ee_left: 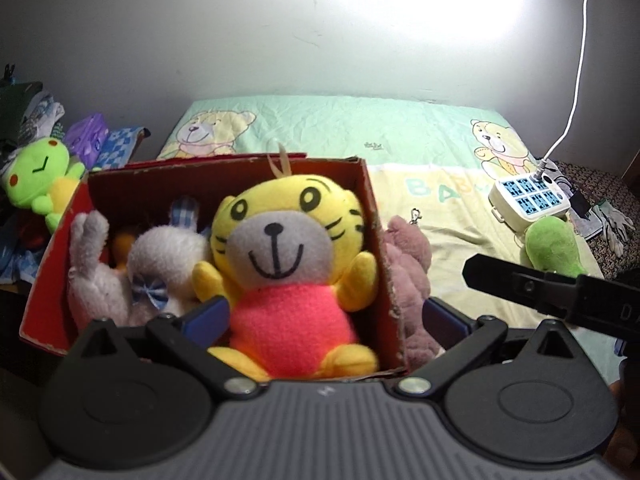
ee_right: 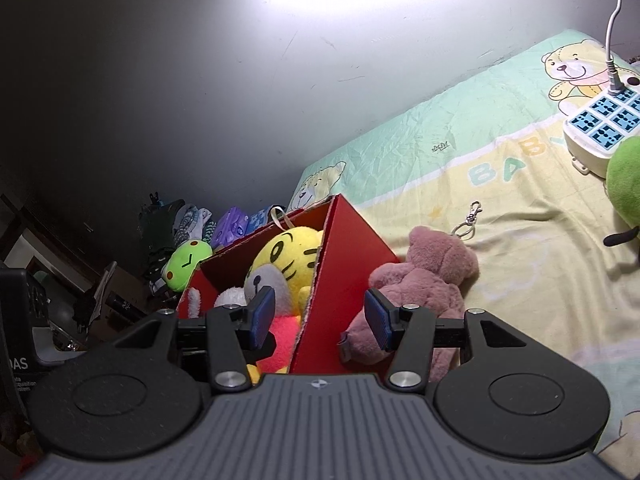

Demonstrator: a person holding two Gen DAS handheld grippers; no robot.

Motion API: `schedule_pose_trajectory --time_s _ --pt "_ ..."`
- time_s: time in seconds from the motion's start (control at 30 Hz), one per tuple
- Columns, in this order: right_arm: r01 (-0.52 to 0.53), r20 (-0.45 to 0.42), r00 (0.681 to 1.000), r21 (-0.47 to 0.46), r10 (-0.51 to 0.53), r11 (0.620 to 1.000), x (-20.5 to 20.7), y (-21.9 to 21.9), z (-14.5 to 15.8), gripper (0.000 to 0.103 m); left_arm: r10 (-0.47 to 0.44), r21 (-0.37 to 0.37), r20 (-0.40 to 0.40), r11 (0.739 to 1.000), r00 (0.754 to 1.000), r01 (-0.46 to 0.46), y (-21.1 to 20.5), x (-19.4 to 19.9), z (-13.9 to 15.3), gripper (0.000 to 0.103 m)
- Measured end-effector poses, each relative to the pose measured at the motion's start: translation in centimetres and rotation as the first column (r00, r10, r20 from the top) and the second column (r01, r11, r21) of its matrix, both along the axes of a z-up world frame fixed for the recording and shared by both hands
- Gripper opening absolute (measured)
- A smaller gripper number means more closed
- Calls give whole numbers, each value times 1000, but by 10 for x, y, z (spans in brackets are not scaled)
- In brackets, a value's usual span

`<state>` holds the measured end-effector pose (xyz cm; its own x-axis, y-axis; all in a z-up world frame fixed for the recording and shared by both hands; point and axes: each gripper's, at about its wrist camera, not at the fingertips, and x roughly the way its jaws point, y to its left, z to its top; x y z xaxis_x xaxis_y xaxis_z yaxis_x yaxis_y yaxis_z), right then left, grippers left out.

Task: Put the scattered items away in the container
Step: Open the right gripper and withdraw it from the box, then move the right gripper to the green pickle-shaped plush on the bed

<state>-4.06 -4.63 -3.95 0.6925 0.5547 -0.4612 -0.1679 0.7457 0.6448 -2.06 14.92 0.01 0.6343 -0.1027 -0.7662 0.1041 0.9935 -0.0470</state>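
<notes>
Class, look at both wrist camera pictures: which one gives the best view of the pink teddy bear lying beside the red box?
The right wrist view. There the pink teddy bear lies almost whole on the bedsheet, its keyring showing too, just right of the red box. In the left wrist view the box wall and a gripper finger hide much of the bear.

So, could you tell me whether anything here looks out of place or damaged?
Yes: the pink plush bear lies on the bed against the outside of the red box, not in it, and the box's corner edge looks frayed.

Overhead wall glare, dark fisheye edges
</notes>
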Motion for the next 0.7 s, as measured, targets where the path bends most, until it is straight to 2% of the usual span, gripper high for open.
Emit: schedule_pose_trajectory --time_s 0.23,0.4,0.57,0.7 --pt "85 -24 996 19 -84 996 -5 -50 -8 55 -106 -3 10 994 994 106 -48 6 -3 102" --pt "167 -46 985 7 -167 986 -9 -89 -13 55 -183 -21 -26 983 983 182 -85 13 -15 102" --pt "276 -80 958 -17 -276 961 -13 -136 -24 55 -282 -34 -50 959 958 281 -123 15 -35 102" --pt "370 -107 923 -16 -370 929 -9 -178 -29 55 -325 -84 -127 945 937 317 -144 22 -59 102"
